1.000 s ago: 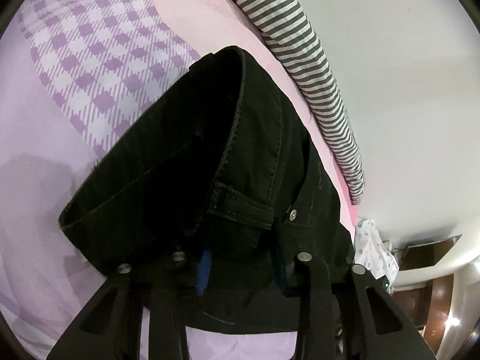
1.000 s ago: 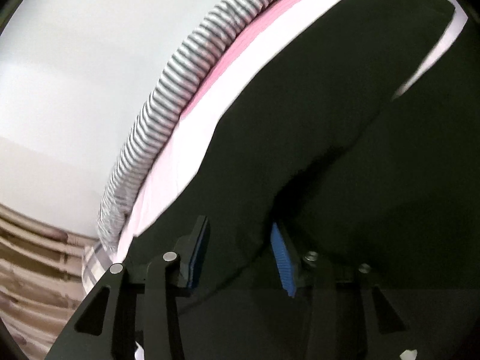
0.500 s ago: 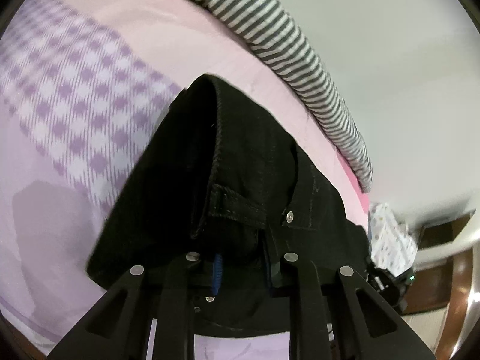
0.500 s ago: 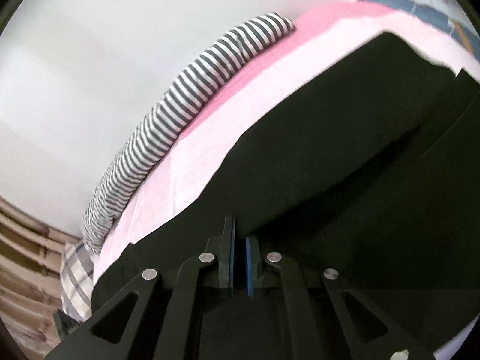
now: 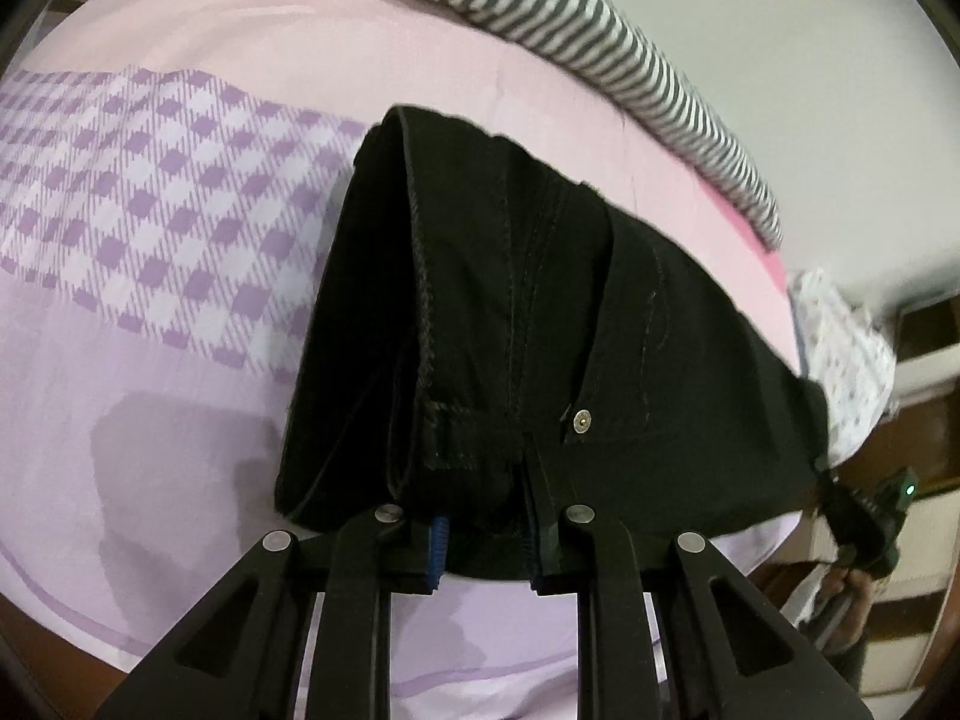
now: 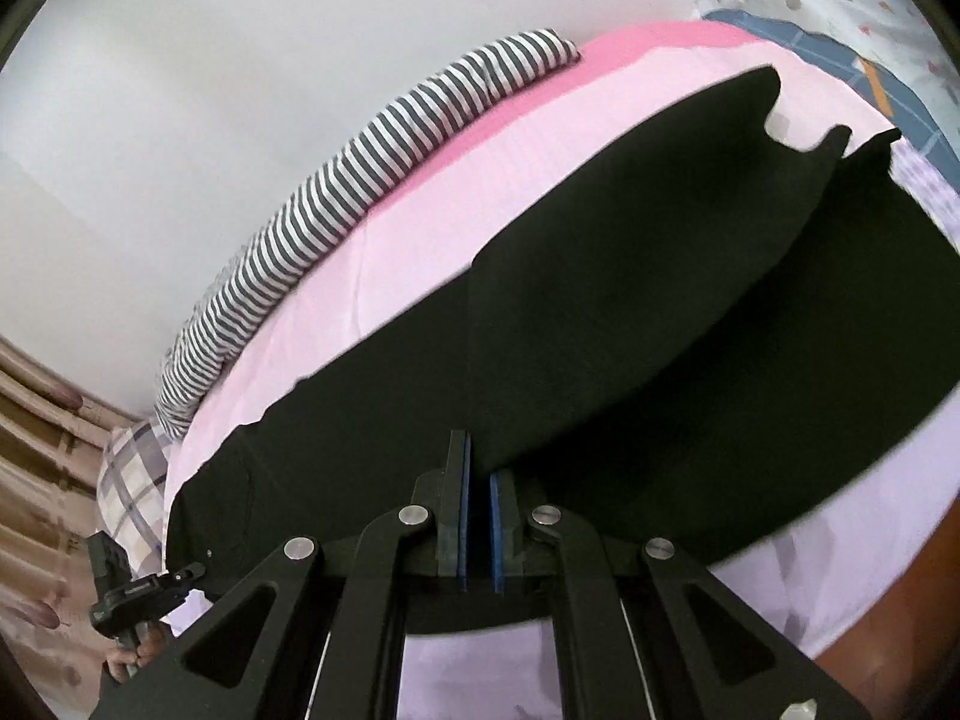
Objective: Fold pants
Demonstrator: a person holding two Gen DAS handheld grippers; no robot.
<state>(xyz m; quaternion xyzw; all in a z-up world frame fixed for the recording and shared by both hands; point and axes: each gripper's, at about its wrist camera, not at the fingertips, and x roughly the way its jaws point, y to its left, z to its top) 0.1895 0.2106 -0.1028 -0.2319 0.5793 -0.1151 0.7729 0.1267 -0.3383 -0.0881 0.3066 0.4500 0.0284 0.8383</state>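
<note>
The black pants [image 5: 540,330] lie along the bed. My left gripper [image 5: 486,534] is shut on the thick waistband end, near a belt loop and a silver rivet [image 5: 581,418]. My right gripper [image 6: 478,480] is shut on a thin fold of the leg cloth, with the two legs [image 6: 630,312] stretching away toward their hems at the upper right. In the left wrist view the right gripper [image 5: 864,516] shows at the far right edge. In the right wrist view the left gripper [image 6: 138,594] shows at the lower left.
The bed has a pink sheet [image 5: 288,60] and a purple checked cover [image 5: 150,210]. A grey and white striped bolster [image 5: 600,48] lies along the wall side, also in the right wrist view [image 6: 360,180]. A dotted white cloth [image 6: 840,0] lies at the bed's end.
My right gripper has closed on the leg cloth. My left gripper has narrowed on the waistband. Both have lifted and pulled back a little, drawing the pants out longer.
</note>
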